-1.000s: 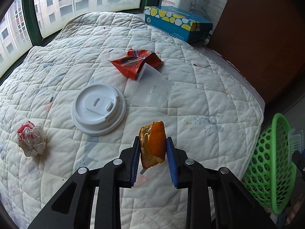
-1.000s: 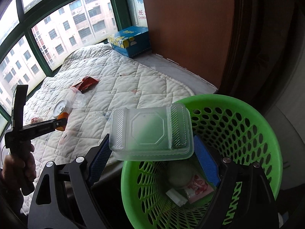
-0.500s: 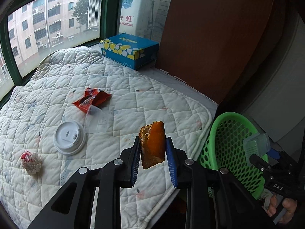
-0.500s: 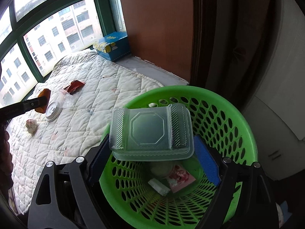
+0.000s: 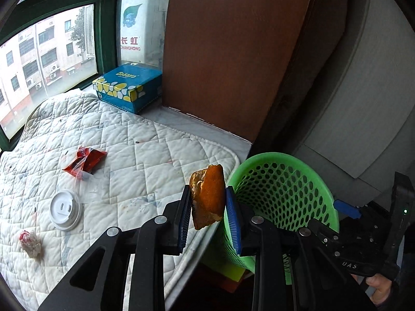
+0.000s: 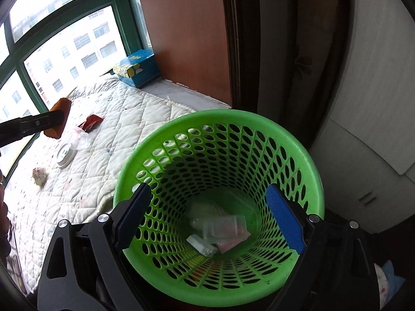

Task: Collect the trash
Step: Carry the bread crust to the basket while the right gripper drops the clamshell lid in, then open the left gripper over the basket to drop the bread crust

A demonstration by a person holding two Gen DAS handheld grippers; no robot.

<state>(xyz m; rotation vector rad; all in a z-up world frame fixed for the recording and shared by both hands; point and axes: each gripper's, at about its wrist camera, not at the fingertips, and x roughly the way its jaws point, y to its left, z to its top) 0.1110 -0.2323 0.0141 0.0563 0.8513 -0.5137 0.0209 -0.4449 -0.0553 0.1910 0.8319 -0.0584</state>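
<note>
Overhead, the right gripper [image 6: 210, 217] hangs above a green basket [image 6: 306, 160], its jaws just spread wide and empty; a clear plastic container [image 6: 223, 226] lies on the basket's bottom. Toward ten o'clock, the left gripper [image 5: 208, 220] clamps an orange peel [image 5: 208, 194] above a quilted bed [image 5: 145, 155], near the basket's rim.

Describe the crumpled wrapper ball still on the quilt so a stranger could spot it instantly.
Start at the white quilted pad under the window, then find the round white cup lid near its front edge. The crumpled wrapper ball lies beside that lid, nearer the camera: a small white wad with red print, unlike the flat red packet farther back.
</note>
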